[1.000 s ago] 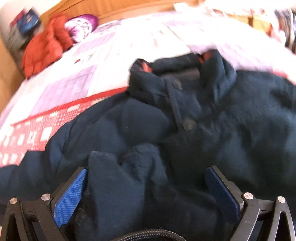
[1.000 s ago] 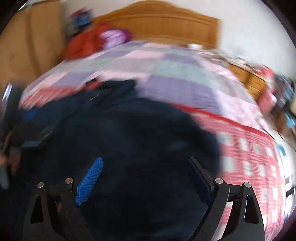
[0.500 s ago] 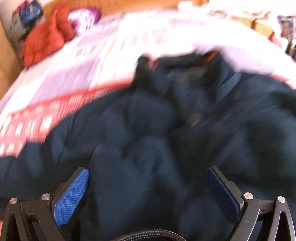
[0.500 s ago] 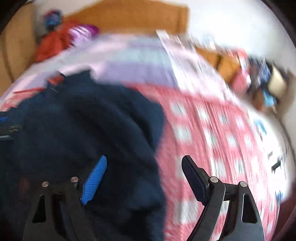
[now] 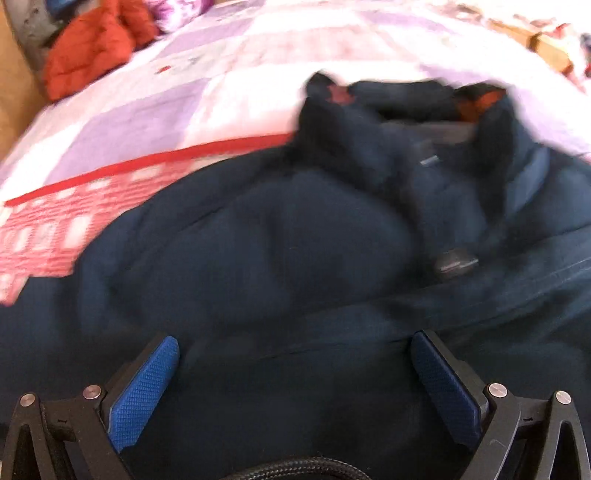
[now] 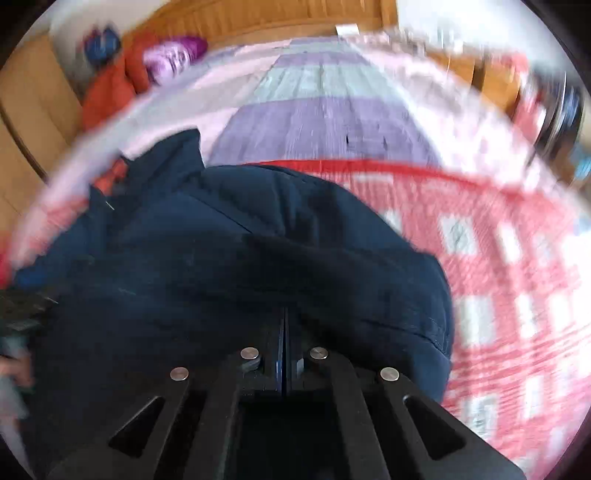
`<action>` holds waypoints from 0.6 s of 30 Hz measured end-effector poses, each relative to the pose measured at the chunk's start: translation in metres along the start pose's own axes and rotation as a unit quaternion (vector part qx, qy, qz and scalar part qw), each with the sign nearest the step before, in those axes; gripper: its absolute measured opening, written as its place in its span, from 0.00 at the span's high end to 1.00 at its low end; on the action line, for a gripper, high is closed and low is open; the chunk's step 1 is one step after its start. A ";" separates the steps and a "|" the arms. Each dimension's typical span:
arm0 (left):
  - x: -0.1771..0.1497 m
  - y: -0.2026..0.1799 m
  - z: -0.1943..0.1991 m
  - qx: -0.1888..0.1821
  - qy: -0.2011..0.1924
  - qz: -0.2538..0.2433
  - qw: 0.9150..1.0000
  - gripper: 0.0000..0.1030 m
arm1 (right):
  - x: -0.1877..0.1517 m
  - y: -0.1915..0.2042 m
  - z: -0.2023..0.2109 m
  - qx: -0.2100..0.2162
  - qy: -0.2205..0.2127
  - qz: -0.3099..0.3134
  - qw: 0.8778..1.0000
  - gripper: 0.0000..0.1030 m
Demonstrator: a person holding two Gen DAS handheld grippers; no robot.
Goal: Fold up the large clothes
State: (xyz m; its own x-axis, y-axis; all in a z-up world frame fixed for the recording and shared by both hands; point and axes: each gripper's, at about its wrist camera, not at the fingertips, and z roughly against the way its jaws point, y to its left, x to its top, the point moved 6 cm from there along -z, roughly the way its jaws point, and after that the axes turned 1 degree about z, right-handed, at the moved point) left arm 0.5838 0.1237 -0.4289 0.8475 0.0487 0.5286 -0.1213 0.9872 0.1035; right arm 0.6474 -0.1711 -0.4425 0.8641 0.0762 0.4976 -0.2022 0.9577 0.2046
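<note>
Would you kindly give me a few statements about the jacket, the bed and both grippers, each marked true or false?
1. The right gripper is shut. True.
2. The left gripper is shut. False: its jaws stand wide apart over the navy jacket.
3. The jacket lies on a patchwork quilt. True.
4. The orange garment lies on top of the navy jacket. False: it sits apart, near the headboard.

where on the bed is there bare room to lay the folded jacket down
Free: the lilac and white quilt between the navy jacket's collar and the wooden headboard, and the red checked stretch beside the jacket's right edge. Crowded: the far left corner, with an orange garment and a purple bundle.
</note>
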 end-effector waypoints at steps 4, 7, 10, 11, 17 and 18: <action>-0.012 0.020 0.003 -0.026 0.018 0.062 0.998 0.00 | -0.005 0.024 0.004 -0.062 -0.005 0.065 0.996 0.99; -0.019 0.013 0.019 -0.006 -0.001 0.024 1.000 0.00 | -0.013 0.046 0.015 -0.108 -0.012 0.098 0.989 0.81; -0.030 0.009 0.034 -0.002 -0.017 -0.010 1.000 0.00 | -0.027 0.073 0.025 -0.138 -0.031 0.147 0.979 0.34; -0.034 0.010 0.036 0.001 -0.020 -0.016 1.000 0.00 | -0.032 0.079 0.026 -0.145 -0.035 0.163 0.975 0.23; -0.045 0.037 0.038 -0.025 -0.006 0.018 1.000 0.00 | -0.055 0.033 0.053 -0.143 -0.047 0.104 0.983 0.23; -0.044 0.039 0.042 -0.013 -0.011 0.009 1.000 0.00 | -0.056 0.028 0.058 -0.146 -0.045 0.101 0.983 0.23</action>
State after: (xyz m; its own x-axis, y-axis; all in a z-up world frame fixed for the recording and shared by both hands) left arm 0.5202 0.1533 -0.4126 0.8334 0.0640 0.5489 -0.1234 0.9897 0.0720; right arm 0.5668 -0.1645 -0.4161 0.7727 0.2605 0.5788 -0.2130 0.9654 -0.1501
